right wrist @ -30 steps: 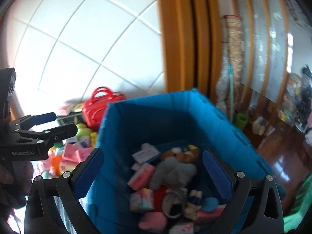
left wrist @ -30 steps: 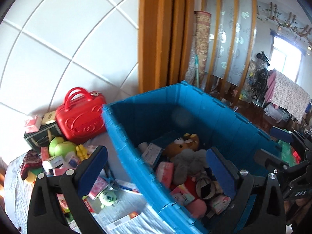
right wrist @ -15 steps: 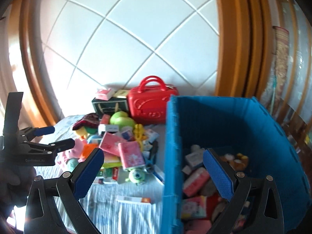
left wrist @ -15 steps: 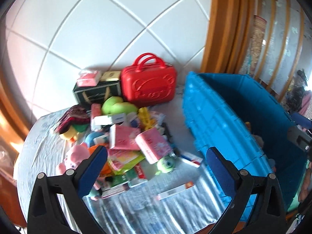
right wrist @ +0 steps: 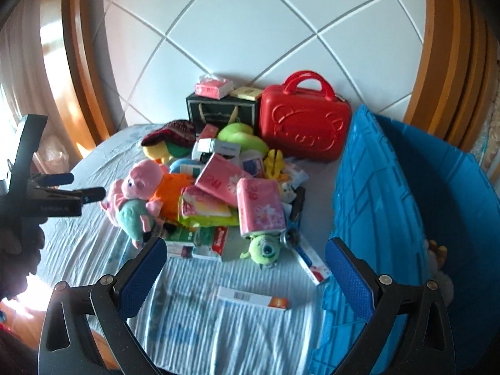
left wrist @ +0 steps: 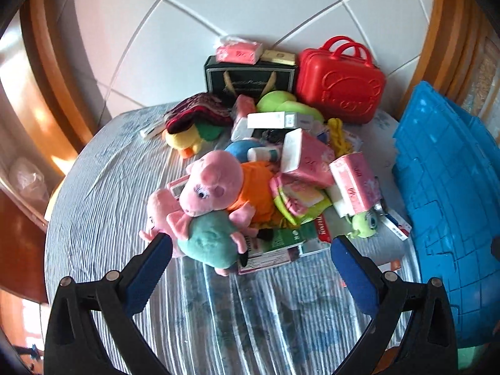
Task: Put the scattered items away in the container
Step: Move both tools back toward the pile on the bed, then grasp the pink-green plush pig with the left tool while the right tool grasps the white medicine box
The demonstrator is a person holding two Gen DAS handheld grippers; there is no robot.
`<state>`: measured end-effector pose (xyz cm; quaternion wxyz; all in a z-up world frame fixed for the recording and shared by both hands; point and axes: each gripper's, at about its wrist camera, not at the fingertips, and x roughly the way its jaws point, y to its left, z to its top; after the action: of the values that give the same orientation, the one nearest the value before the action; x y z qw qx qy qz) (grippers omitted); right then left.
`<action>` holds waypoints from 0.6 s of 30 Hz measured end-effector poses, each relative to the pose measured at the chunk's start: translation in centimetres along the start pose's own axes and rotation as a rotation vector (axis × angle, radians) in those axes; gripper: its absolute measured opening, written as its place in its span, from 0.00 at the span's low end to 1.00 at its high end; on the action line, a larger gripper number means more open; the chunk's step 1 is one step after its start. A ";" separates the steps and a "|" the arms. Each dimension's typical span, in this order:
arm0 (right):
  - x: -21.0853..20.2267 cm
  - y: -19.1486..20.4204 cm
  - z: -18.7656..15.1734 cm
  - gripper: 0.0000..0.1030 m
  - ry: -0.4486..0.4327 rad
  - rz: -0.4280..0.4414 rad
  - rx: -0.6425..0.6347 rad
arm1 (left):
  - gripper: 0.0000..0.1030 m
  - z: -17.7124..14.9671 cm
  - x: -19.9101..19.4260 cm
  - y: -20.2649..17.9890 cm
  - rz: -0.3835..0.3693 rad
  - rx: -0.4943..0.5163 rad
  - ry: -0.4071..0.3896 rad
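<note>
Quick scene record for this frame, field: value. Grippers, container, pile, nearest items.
left gripper: jaws open, empty, over the table facing the pile
right gripper: jaws open, empty
container: blue crate, right of the pile, a plush visible inside
pile: mixed toys and packets on striped cloth
nearest left gripper: pink pig plush
nearest right gripper: green one-eyed plush, flat white box
background: red case, dark box

Two pink pig plushes (left wrist: 215, 187), one red case (left wrist: 340, 84)

Ahead, a white tiled wall (right wrist: 250, 31) is standing between wooden frames (right wrist: 81, 62); sunlight is glowing at left.
</note>
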<state>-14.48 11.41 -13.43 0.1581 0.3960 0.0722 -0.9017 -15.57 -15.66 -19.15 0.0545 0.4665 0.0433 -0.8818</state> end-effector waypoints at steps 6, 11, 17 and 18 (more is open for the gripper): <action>5.0 0.2 -3.4 1.00 0.101 -0.038 0.021 | 1.00 -1.7 4.8 4.4 -0.008 -0.178 0.076; 8.7 0.1 -6.0 1.00 0.190 -0.068 0.034 | 1.00 -2.6 9.0 6.3 -0.043 -0.293 0.128; 11.2 1.2 -7.2 1.00 0.216 -0.093 -0.025 | 1.00 -2.0 13.7 6.7 -0.028 -0.314 0.132; 11.6 1.4 -7.4 1.00 0.214 -0.096 -0.046 | 1.00 -2.0 14.5 6.8 -0.020 -0.318 0.139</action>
<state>-16.28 9.30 -26.99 0.1151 0.4824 0.1280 -0.8589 -21.13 -22.93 -32.48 0.1155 0.5114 0.1907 -0.8299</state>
